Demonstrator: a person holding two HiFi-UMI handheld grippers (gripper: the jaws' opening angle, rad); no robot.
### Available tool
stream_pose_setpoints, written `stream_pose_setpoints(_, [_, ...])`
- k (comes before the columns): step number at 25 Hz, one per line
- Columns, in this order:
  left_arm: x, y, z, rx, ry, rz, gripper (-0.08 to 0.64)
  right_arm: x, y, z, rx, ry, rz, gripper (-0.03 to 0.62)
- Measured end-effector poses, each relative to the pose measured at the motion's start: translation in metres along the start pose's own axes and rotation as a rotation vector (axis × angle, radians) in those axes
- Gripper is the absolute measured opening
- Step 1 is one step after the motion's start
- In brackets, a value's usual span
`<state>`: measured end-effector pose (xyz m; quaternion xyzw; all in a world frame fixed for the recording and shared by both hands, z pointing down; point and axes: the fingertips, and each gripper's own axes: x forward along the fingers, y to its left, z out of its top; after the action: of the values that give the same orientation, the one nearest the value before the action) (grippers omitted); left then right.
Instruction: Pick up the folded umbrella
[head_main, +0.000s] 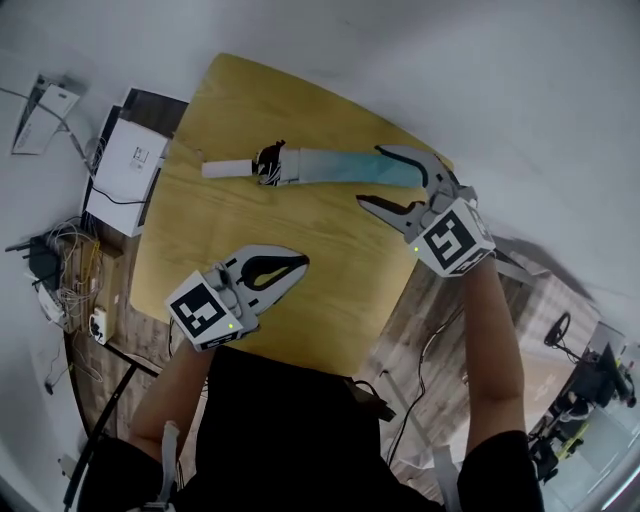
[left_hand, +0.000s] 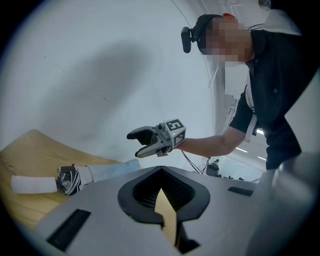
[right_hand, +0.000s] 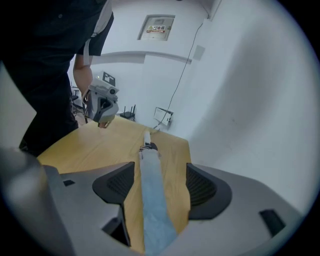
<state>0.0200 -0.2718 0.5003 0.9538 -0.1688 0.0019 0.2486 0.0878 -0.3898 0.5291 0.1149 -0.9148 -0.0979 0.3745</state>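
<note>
Wooden table (head_main: 250, 120), right gripper (head_main: 372, 176) jaws spread astride folded umbrella (head_main: 330, 167), not pinching; left gripper (head_main: 300, 263) jaws pressed together

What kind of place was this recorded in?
Likely an office or lab: a wooden table, tangled cables lying beside it, and a framed notice hung high up.

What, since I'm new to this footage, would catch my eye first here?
A pale blue folded umbrella lies along the far side of the wooden table. The right gripper straddles its end, jaws open and clear of it; the left gripper hangs shut over the near edge.
</note>
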Motion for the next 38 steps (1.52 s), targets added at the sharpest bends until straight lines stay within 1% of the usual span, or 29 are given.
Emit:
stream_pose_setpoints(3, [0.003,0.008,-0.002,-0.002,0.011,0.009,0.009,0.020,-0.006,-0.014,-0.044,0.053,0.029,0.311])
stream_pose_setpoints(6, [0.004,0.012,-0.005,-0.008,0.010,0.012,0.009,0.035,-0.006,-0.033,-0.041,0.100,0.047,0.318])
stream_pose_setpoints(12, [0.002,0.012,-0.008,-0.063,0.002,0.038,0.009,0.052,0.003,-0.052,-0.021,0.117,0.079,0.322])
stream_pose_setpoints(14, [-0.001,0.012,-0.013,-0.061,0.005,0.037,0.009,0.055,0.004,-0.054,-0.014,0.114,0.083,0.322])
stream_pose_setpoints(16, [-0.004,0.014,-0.019,-0.048,0.027,0.041,0.009,0.058,0.005,-0.056,-0.009,0.116,0.086,0.322])
stream_pose_setpoints(18, [-0.005,0.016,-0.023,-0.056,0.039,0.052,0.009,0.062,0.007,-0.060,-0.010,0.126,0.094,0.322])
stream_pose_setpoints(23, [-0.001,0.017,-0.026,-0.070,0.044,0.056,0.009,0.071,0.013,-0.083,-0.033,0.194,0.113,0.322])
stream_pose_setpoints(26, [-0.001,0.019,-0.026,-0.071,0.036,0.047,0.009,0.078,0.013,-0.094,-0.025,0.221,0.122,0.322])
stream_pose_setpoints(31, [-0.003,0.025,-0.029,-0.092,0.040,0.053,0.009,0.088,0.011,-0.105,-0.026,0.248,0.129,0.322])
stream_pose_setpoints(34, [-0.001,0.029,-0.029,-0.096,0.026,0.056,0.009,0.092,0.011,-0.111,-0.019,0.256,0.137,0.321])
stream_pose_setpoints(38, [-0.002,0.030,-0.038,-0.111,0.051,0.063,0.009,0.092,0.013,-0.113,-0.012,0.258,0.149,0.317])
